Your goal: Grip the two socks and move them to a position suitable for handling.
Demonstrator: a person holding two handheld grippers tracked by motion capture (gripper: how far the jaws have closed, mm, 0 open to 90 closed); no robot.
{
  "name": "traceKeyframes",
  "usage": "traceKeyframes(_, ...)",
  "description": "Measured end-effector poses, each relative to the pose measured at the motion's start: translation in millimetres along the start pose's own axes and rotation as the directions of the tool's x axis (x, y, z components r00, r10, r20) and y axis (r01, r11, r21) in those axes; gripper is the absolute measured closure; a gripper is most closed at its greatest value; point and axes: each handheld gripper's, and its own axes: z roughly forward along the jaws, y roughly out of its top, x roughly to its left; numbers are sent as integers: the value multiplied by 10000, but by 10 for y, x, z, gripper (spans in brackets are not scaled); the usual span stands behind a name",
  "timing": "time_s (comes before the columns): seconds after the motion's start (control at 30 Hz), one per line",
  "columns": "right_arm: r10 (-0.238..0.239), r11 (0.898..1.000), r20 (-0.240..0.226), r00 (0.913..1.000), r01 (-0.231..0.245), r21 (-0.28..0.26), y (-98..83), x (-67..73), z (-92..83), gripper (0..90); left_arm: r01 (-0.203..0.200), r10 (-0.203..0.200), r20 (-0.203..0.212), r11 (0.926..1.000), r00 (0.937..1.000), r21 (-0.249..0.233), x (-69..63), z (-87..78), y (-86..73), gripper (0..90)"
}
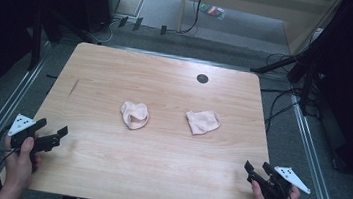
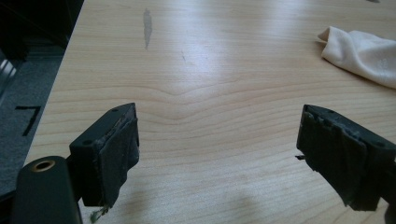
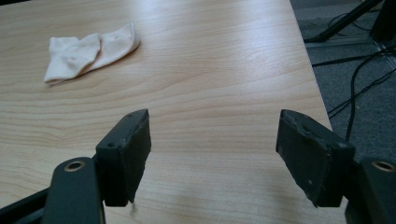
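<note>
Waiting at the near counter [image 1: 156, 172] corners with jaws wide and empty, the left gripper [image 1: 52, 133] and right gripper [image 1: 256, 167] likely must next reach forward to the two socks [image 1: 134, 114] [image 1: 202, 121] lying mid-counter, well apart.

You will find no readable text, label, brand or number here; one black angular mark [image 2: 28, 119] sits on the grey floor beside the table [image 2: 196, 140].

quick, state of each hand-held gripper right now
left hand-held gripper: open, holding nothing, over bare table
right hand-held gripper: open, holding nothing, short of the sock
</note>
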Motion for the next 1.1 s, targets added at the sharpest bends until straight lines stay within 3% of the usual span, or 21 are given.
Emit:
traceKeyframes(0.23, -429, 9990, 241, 9988, 425, 151, 30, 83, 32, 276, 84, -85, 16, 9998, 10000, 190, 10, 22, 9, 132)
traceKeyframes(0.4, -221, 9996, 87, 9997, 220, 153, 124, 168, 91, 284, 71, -71, -18, 9998, 10000, 182, 11, 15, 9, 132)
traceKeyframes(0.7, -853, 9959, -451, 9953, 865, 259, 415, 518, 280, 303, 74, -73, -20, 9998, 10000, 173, 7, 18, 8, 133)
traceKeyframes(0.87, -1225, 9914, -818, 9891, 1257, 360, 568, 770, 467, 312, 56, -56, 1, 9998, 10000, 192, 7, 14, 7, 133)
traceKeyframes(0.93, -1296, 9905, -851, 9879, 1330, 349, 587, 803, 497, 314, 49, -49, -1, 9998, 10000, 172, 5, 14, 6, 133)
traceKeyframes(1.0, -1527, 9869, -919, 9840, 1567, 386, 660, 944, 626, 321, 13, -14, 64, 9999, 10000, 133, 3, 11, 4, 133)
traceKeyframes(1.1, -1647, 9845, -974, 9815, 1697, 453, 719, 1040, 740, 328, 2, -3, 71, 10000, 10000, 95, 3, 8, 3, 133)
